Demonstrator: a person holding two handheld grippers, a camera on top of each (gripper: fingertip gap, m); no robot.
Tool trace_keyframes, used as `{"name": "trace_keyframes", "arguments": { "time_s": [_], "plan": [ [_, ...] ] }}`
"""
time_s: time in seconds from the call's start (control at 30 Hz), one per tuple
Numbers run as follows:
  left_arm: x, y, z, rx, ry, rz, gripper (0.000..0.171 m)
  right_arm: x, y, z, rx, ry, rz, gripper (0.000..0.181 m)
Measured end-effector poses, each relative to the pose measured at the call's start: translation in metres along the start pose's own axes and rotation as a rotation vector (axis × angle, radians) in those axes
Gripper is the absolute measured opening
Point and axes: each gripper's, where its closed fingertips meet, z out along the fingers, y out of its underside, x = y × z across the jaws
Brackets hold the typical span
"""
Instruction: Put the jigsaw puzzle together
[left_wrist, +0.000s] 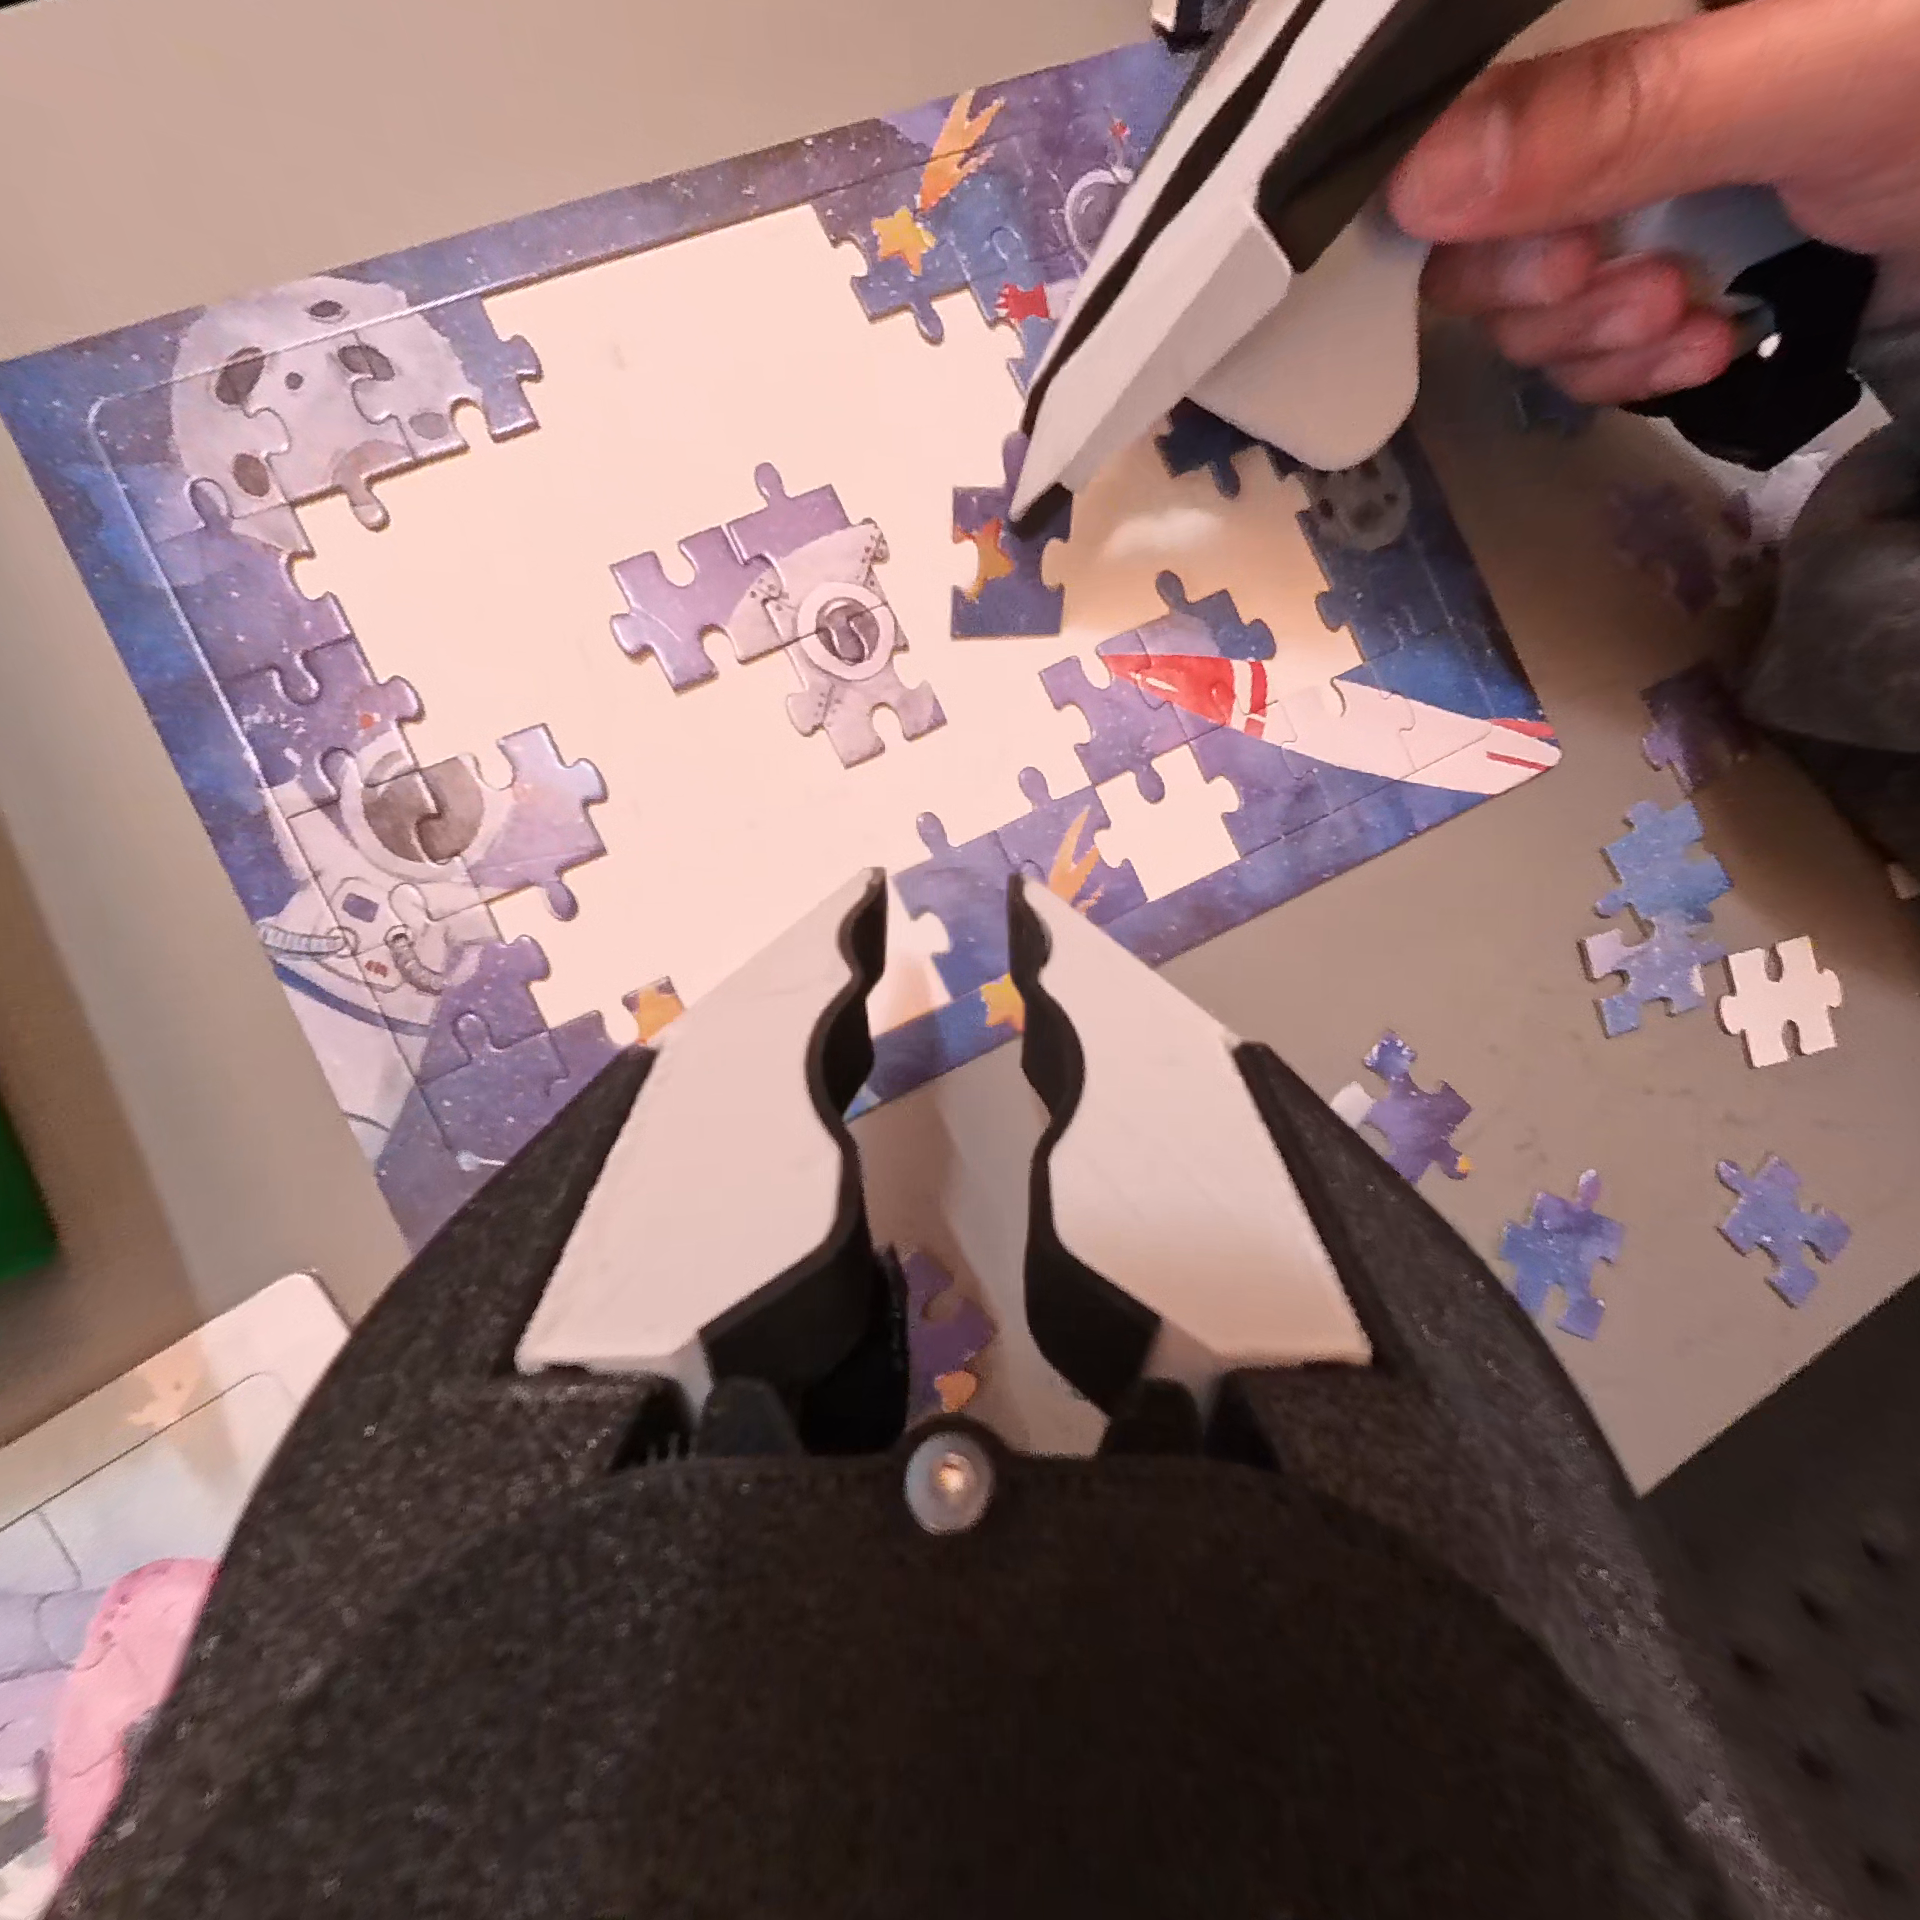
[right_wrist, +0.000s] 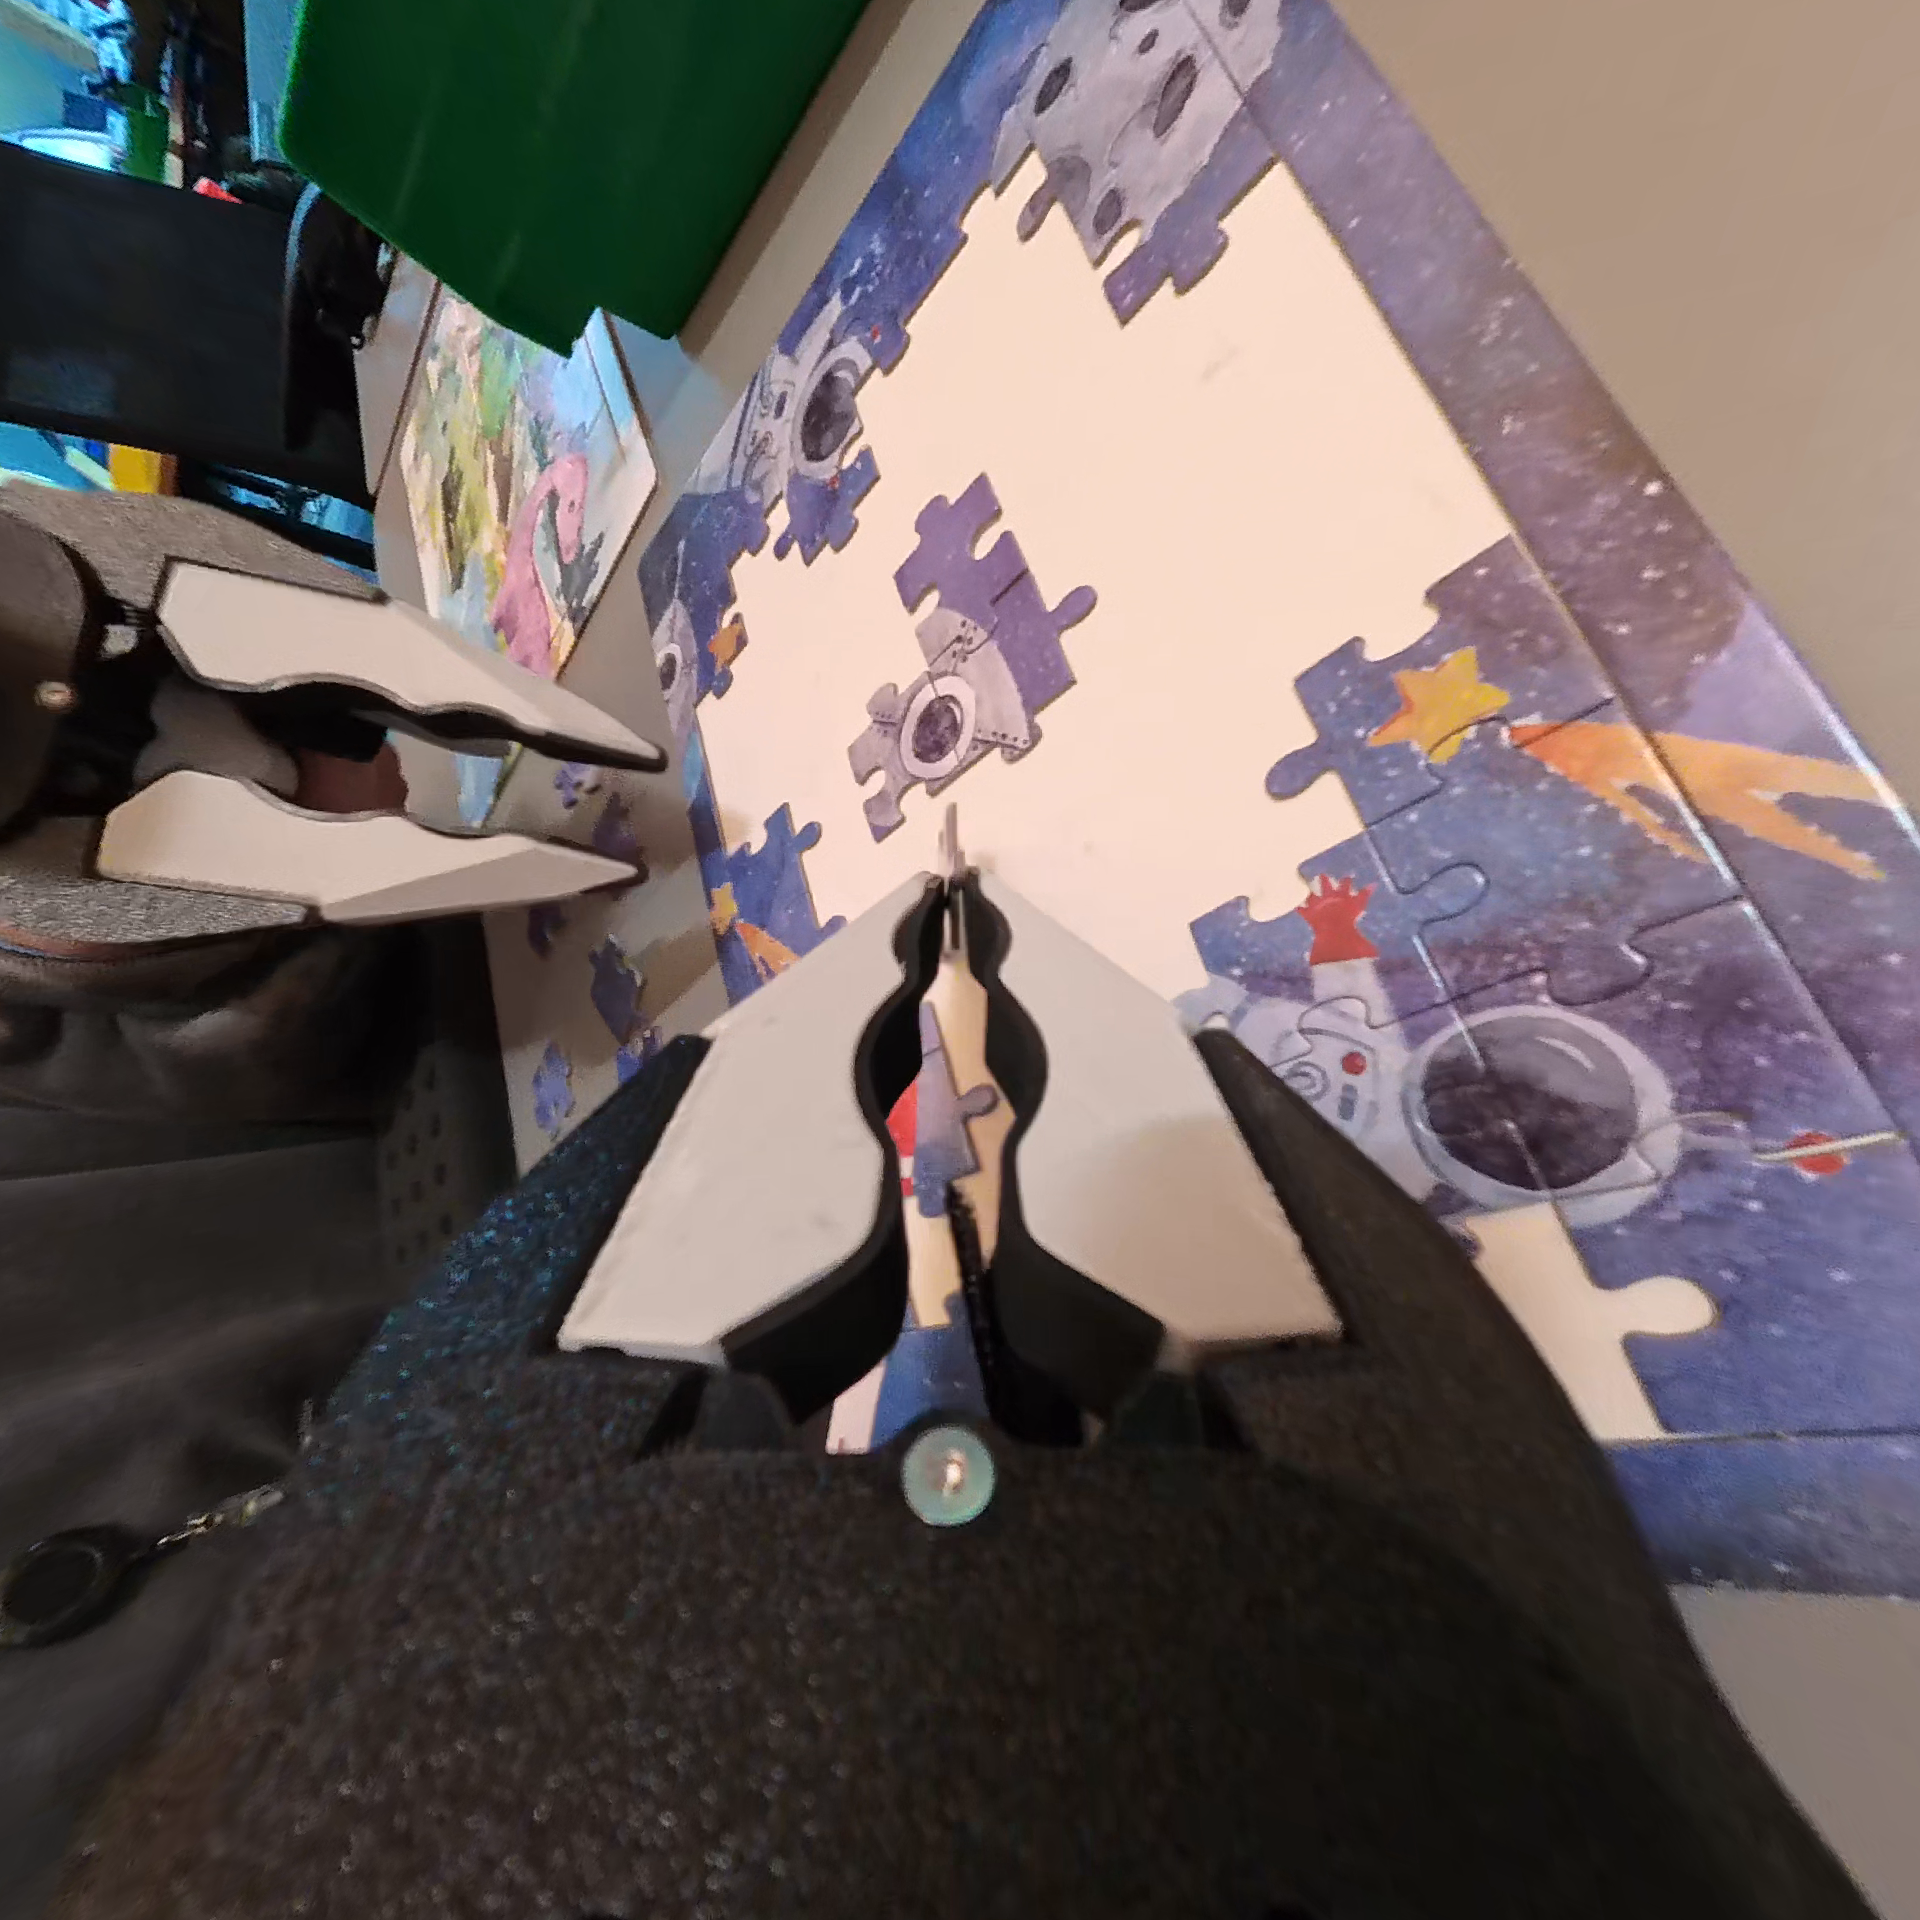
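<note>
Left wrist view: we see the left gripper (left_wrist: 948, 891) with its fingers apart and nothing between them, hovering over the near edge of the puzzle board (left_wrist: 644, 436). The board lies flat on the table (left_wrist: 1351, 1039). Its blue frame is partly filled: a moon section (left_wrist: 332, 405) at the far left, an astronaut (left_wrist: 416, 821) at the near left, a rocket section (left_wrist: 1226, 707) at the right. A joined cluster (left_wrist: 790, 623) sits alone on the bare cream middle. The right gripper (left_wrist: 1039, 509) reaches in from the upper right, held by a hand (left_wrist: 1621, 208); its tips are closed on the top corner of a single piece (left_wrist: 1008, 571), which lies just right of the cluster, apart from it. Loose pieces (left_wrist: 1662, 935) lie on the table to the right of the board, one of them white side up (left_wrist: 1779, 1000).

Right wrist view: we see the right gripper (right_wrist: 951, 883) with its fingers pressed together on the thin edge of the piece (right_wrist: 951, 842), seen edge-on above the cream area. The cluster (right_wrist: 966, 665) lies just beyond the tips. The left gripper (right_wrist: 644, 810) appears at the left, fingers apart. A green bin (right_wrist: 540, 145) and a second, dinosaur puzzle (right_wrist: 520, 499) lie beyond the board's edge.
</note>
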Motion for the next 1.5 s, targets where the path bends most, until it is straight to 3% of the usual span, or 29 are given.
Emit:
{"name": "trace_keyframes", "arguments": {
  "time_s": [0.07,0.17,0.33,0.43,0.53,1.0,1.23,1.33,1.5],
  "plan": [
    [-0.003,-0.001,0.001,0.003,-0.025,0.012,0.023,0.007,-0.001,-0.001,-0.001,0.053,-0.020,0.008],
    [-0.003,-0.003,0.005,0.009,-0.036,0.020,0.023,0.009,-0.012,-0.006,0.052,0.099,-0.079,0.030],
    [-0.008,-0.007,0.017,0.016,-0.079,0.044,0.024,0.005,-0.036,-0.032,0.197,0.147,-0.113,0.030],
    [-0.018,-0.012,0.026,0.011,-0.124,-0.069,0.037,0.000,-0.041,-0.046,0.230,0.194,-0.140,0.030],
    [-0.017,-0.021,0.031,0.033,-0.157,-0.067,0.041,-0.008,-0.047,-0.054,0.255,0.226,-0.178,0.028],
    [-0.017,-0.016,0.051,-0.008,-0.194,-0.057,0.044,-0.010,-0.037,-0.035,0.169,0.257,-0.242,0.026],
    [-0.023,-0.014,0.047,-0.015,-0.185,-0.058,0.041,0.013,-0.027,-0.036,0.130,0.334,-0.223,0.025],
    [-0.041,-0.013,0.027,0.020,-0.220,-0.060,0.041,0.005,-0.029,-0.032,0.150,0.277,-0.226,0.031],
    [-0.093,0.014,-0.009,0.060,-0.303,-0.158,0.034,-0.015,-0.021,0.005,0.079,0.311,-0.525,0.041]
  ]
}}
